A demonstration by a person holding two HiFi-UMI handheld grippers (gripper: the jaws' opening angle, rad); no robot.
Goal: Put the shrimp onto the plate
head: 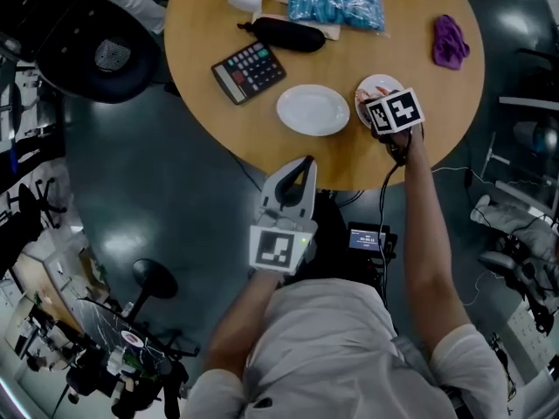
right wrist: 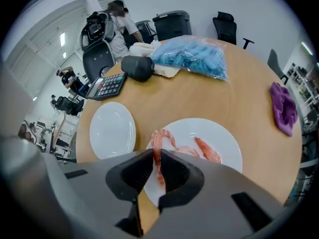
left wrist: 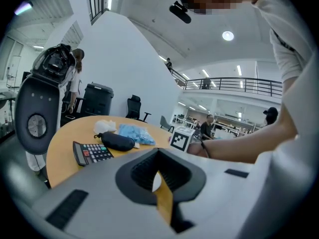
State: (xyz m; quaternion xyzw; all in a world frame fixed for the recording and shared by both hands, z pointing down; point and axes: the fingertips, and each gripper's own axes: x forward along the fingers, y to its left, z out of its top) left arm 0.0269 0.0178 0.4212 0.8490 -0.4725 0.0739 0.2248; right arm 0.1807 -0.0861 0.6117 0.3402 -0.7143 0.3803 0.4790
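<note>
Shrimp (right wrist: 158,151) in right gripper (right wrist: 155,176) over plate (right wrist: 227,146) holding perhaps two more.

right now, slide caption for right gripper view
Right gripper shut on a shrimp over the serving plate, empty plate beside it.

Pink shrimp (right wrist: 155,141) hanging in right tongs (right wrist: 156,163); white plate (right wrist: 112,130) alongside
</note>
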